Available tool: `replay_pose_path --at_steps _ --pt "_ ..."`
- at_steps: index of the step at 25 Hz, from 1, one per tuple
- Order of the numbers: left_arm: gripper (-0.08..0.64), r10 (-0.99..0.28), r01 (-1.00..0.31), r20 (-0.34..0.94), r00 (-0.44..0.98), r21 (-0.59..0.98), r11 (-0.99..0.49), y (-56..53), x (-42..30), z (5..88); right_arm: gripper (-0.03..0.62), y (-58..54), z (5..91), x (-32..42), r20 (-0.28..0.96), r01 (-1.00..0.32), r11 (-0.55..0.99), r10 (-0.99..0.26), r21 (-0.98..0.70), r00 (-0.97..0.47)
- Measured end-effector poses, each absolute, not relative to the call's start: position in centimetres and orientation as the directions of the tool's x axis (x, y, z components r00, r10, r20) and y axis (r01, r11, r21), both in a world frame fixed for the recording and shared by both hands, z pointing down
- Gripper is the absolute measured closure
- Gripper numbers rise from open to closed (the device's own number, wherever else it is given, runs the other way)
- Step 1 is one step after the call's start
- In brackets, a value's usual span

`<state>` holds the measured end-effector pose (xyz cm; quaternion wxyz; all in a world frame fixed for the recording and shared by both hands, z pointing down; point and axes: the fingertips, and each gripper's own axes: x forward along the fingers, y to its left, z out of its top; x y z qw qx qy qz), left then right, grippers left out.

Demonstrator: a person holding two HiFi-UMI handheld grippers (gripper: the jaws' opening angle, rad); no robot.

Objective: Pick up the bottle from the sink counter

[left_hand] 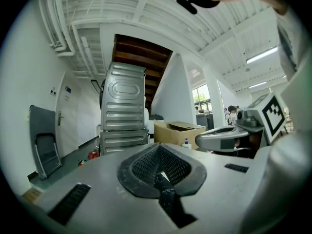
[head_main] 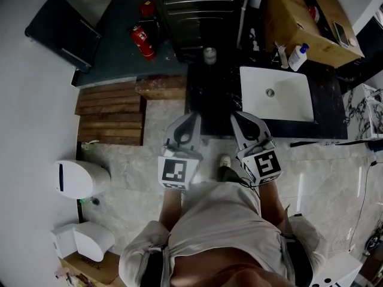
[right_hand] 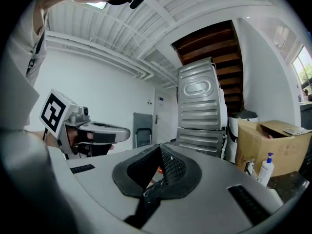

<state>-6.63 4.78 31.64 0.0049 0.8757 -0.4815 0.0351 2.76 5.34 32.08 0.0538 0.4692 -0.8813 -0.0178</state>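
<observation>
Beside the white sink, pump bottle upright on dark counter

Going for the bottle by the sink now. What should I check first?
Bottle found: ok, upright behind the sink, beside the cardboard box.
Right gripper ready to grasp: not ok, jaws shut, empty.
Left gripper empty: ok, jaws shut on nothing.
Within reach: not ok, both grippers hang at the counter's front edge.
Room around the bottle: cannot tell, faucet stands close beside it.
</observation>
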Motion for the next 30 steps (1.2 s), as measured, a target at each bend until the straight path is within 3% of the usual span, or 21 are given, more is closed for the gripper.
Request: replay_pose_path --at_steps 30 --pt "0.558 -0.878 -0.879 0.103 0.467 -0.049 -0.474 -2.6 -2.0 31.8 0.598 -2.8 32.6 7.0 0.081 -0.786 0.617 -0.786 0.038 -0.613"
